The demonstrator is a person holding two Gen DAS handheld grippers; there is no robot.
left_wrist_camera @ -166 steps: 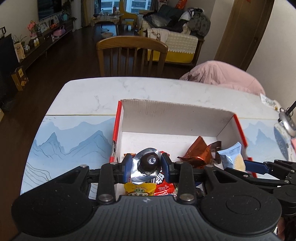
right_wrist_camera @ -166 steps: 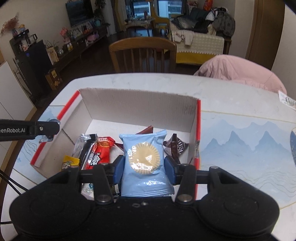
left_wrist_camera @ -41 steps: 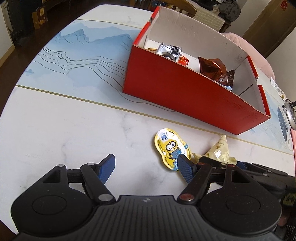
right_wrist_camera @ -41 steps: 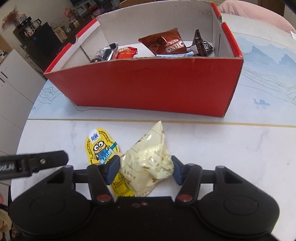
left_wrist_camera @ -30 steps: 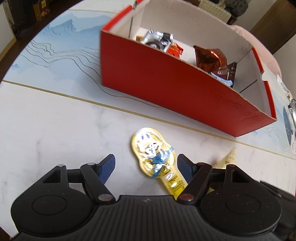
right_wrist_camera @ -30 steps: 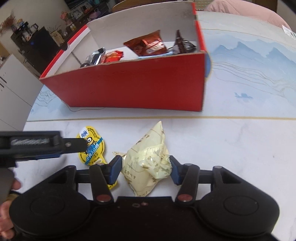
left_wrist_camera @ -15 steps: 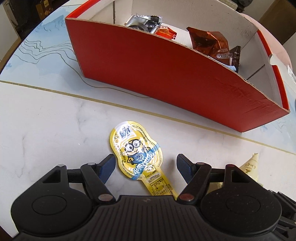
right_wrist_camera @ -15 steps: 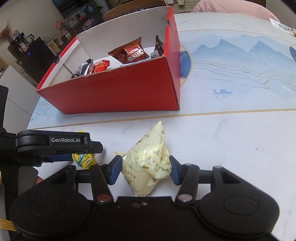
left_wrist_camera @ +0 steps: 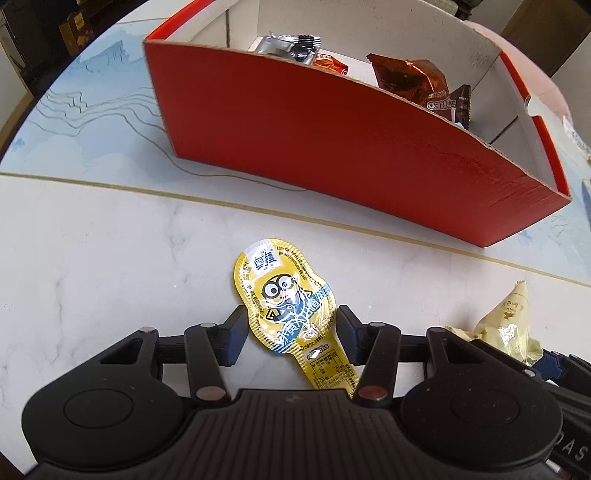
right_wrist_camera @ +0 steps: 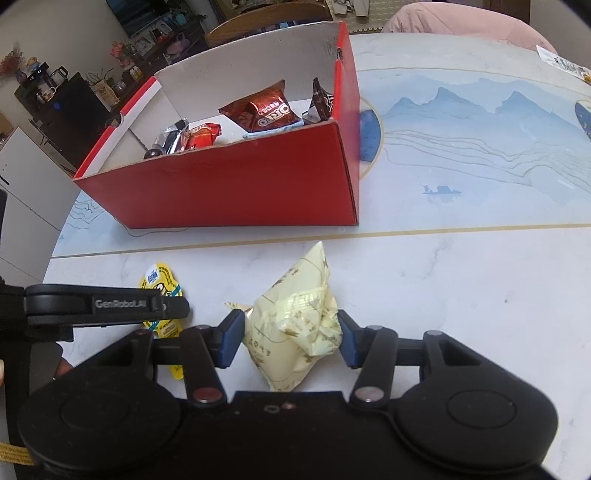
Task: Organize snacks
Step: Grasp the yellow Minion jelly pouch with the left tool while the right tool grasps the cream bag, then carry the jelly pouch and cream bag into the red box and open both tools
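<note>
A yellow cartoon snack packet (left_wrist_camera: 286, 302) lies flat on the white marble table, in front of the red cardboard box (left_wrist_camera: 332, 147). My left gripper (left_wrist_camera: 291, 326) points down over it. Its jaws are closing, and both pads meet the packet's edges. To its right, my right gripper (right_wrist_camera: 291, 332) is shut on a crumpled cream-yellow packet (right_wrist_camera: 295, 325) that rests on the table. The box (right_wrist_camera: 240, 192) holds a brown Oreo packet (right_wrist_camera: 262, 107), a silver packet (left_wrist_camera: 288, 44) and an orange-red one (right_wrist_camera: 203, 134). The left gripper's black finger (right_wrist_camera: 107, 306) hides part of the yellow packet (right_wrist_camera: 159, 280).
A blue mountain-print mat (right_wrist_camera: 480, 122) covers the table's far half. The table's rounded edge (left_wrist_camera: 14, 147) runs at the left. A wooden chair (right_wrist_camera: 266, 14) and a pink cushion (right_wrist_camera: 461, 18) stand beyond the far side. The cream packet (left_wrist_camera: 509, 321) lies close to the left gripper's right finger.
The left jaws have narrowed from wide apart to the yellow packet's edges, and the packet now sits centred between them. The right gripper keeps its hold on the cream packet.
</note>
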